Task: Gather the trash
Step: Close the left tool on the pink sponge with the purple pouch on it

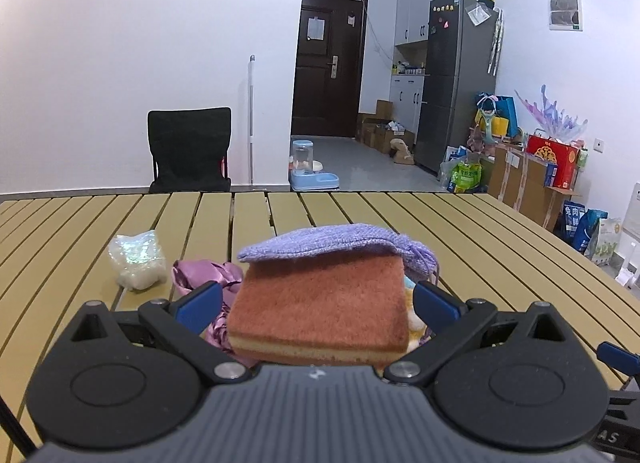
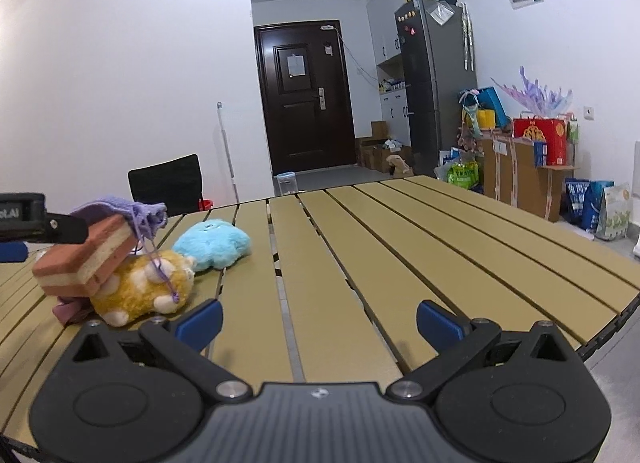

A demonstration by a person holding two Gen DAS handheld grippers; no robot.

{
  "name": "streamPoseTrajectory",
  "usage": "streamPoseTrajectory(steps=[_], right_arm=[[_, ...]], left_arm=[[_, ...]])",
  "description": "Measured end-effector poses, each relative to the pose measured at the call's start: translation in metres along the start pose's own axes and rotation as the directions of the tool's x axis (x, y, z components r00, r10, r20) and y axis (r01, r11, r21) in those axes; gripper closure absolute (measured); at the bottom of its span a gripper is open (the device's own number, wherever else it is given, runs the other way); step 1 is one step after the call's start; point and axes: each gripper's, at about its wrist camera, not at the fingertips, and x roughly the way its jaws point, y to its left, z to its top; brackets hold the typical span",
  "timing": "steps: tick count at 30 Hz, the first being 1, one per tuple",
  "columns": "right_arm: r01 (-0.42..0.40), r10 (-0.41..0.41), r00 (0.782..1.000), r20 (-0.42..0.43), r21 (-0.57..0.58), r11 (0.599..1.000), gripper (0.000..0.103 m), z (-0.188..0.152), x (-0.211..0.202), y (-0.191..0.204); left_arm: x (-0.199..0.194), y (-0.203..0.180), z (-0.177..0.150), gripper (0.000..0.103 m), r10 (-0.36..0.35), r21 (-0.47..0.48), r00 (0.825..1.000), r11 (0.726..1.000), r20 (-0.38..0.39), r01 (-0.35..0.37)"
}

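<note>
A rust-topped sponge (image 1: 320, 303) with a yellow layer lies tilted on a pile of items on the slatted table (image 1: 480, 247). A purple knit pouch (image 1: 320, 243) is draped over its far edge. My left gripper (image 1: 318, 307) is open, its blue pads standing on either side of the sponge with small gaps. A crumpled purple foil wrapper (image 1: 208, 275) sits just left of the sponge, and a clear crinkled plastic bag (image 1: 138, 259) lies farther left. My right gripper (image 2: 319, 323) is open over bare slats, with the sponge (image 2: 86, 259) resting on a yellow plush toy (image 2: 148, 287) to its left.
A blue plush toy (image 2: 214, 243) lies behind the yellow one. A black chair (image 1: 190, 149) stands past the table's far edge. The table's right edge (image 2: 612, 327) drops to the floor, where boxes and bags (image 2: 520, 175) line the wall.
</note>
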Motion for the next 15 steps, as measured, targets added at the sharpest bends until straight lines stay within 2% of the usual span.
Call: streamPoseTrajectory(steps=[15], right_arm=[[0.010,-0.010,1.000,-0.024,0.006,1.000,0.000,-0.004,-0.003,-0.010]], left_arm=[[0.036,-0.001,-0.009,0.000,-0.003,-0.010,0.998,1.000,-0.065,0.002]])
